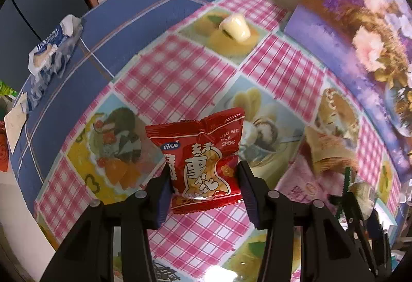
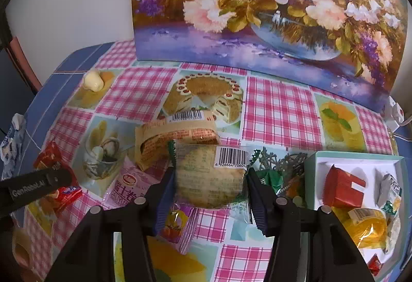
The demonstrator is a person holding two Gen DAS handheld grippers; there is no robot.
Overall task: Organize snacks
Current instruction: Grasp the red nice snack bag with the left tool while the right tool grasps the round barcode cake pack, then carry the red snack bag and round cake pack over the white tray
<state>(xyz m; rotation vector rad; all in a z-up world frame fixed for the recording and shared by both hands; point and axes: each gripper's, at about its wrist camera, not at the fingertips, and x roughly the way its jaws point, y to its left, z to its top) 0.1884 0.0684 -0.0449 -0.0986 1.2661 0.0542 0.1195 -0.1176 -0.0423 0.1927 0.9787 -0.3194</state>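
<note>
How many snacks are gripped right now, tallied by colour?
Red: 1, the red packet in the left hand-held gripper
Tan: 1, the cake packet in the right hand-held gripper
Total: 2

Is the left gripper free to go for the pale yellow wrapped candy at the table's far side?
Probably not yet: the left gripper is shut on the red peanut packet; otherwise bare tablecloth leads to the pale yellow wrapped candy.
</note>
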